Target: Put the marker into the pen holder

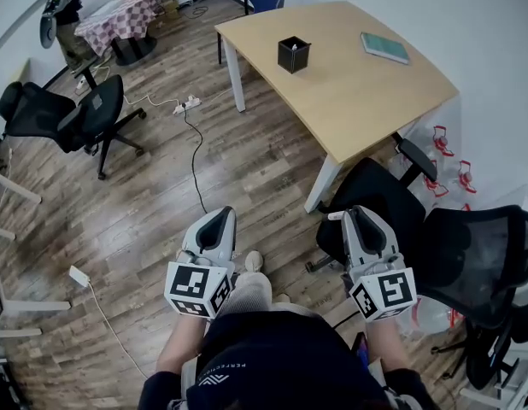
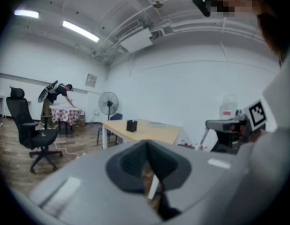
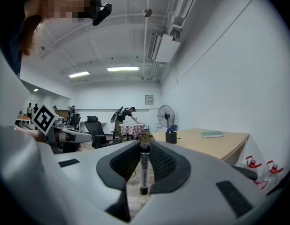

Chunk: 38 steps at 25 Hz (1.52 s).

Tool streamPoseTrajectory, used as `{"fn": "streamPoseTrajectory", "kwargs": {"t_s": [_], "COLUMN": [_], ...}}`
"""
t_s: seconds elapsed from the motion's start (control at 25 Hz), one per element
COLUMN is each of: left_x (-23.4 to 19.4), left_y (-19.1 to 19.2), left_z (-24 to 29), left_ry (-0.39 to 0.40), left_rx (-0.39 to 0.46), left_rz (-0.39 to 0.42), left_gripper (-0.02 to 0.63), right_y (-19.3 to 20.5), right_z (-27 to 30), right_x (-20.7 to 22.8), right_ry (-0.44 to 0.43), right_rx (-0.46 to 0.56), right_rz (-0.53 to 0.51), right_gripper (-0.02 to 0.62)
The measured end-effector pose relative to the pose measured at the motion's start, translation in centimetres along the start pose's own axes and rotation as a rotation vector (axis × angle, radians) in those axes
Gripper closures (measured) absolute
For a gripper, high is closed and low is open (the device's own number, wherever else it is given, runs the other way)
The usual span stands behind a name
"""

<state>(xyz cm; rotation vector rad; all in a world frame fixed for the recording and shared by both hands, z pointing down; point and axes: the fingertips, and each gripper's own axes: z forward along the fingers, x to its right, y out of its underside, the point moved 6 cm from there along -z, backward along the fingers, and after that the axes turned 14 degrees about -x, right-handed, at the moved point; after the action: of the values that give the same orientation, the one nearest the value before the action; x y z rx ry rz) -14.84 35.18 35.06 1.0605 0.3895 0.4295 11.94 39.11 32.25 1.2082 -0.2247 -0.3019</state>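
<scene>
Head view: pen holder (image 1: 293, 55) on table (image 1: 366, 92); right fingers (image 3: 126, 165) hold marker (image 3: 144, 168); left fingers (image 2: 128, 165) together.

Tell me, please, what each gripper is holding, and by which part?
The right gripper clamps a white cylindrical marker by its barrel; the left gripper holds nothing.

text: small white lettering on dark top (image 1: 223, 371), behind both jaws, unreadable | print on marker (image 3: 144, 165) barrel, between right jaws, illegible | nothing else legible
</scene>
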Motion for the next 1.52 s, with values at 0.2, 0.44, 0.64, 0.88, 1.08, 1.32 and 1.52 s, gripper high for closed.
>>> {"fn": "streamPoseTrajectory", "kwargs": {"t_s": [0.2, 0.44, 0.64, 0.88, 1.08, 1.32, 1.52], "left_x": [-2.1, -5.7, -9.2, -13.1, -16.1, -18.2, -20.0], "left_y": [-1.3, -3.0, -4.5, -5.5, -6.0, -6.2, -6.9], "left_z": [2.4, 5.7, 8.0, 10.2, 11.7, 13.5, 16.0], "left_ry": [0.009, 0.009, 0.009, 0.033, 0.041, 0.044, 0.032], "left_rx": [0.001, -0.007, -0.006, -0.018, -0.022, -0.032, -0.038], "left_rz": [-0.009, -0.018, -0.027, -0.026, -0.032, -0.056, -0.069], "left_gripper": [0.601, 0.601, 0.601, 0.601, 0.601, 0.601, 0.601], "right_y": [-1.1, -3.2, -5.0, -7.0, -8.5, -9.8, -11.1], "right_z": [2.8, 8.0, 12.5, 17.1, 20.0, 23.1, 26.6], "right_x": [0.7, 1.6, 1.4, 0.5, -0.7, -0.6, 0.4], "right_ry": [0.009, 0.007, -0.004, 0.006, -0.001, -0.008, -0.034], "right_rx": [-0.016, -0.028, -0.039, -0.045, -0.057, -0.078, -0.063], "right_rz": [0.0, -0.012, -0.03, -0.052, -0.086, -0.11, -0.12], "right_gripper": [0.538, 0.54, 0.539, 0.538, 0.538, 0.538, 0.538]}}
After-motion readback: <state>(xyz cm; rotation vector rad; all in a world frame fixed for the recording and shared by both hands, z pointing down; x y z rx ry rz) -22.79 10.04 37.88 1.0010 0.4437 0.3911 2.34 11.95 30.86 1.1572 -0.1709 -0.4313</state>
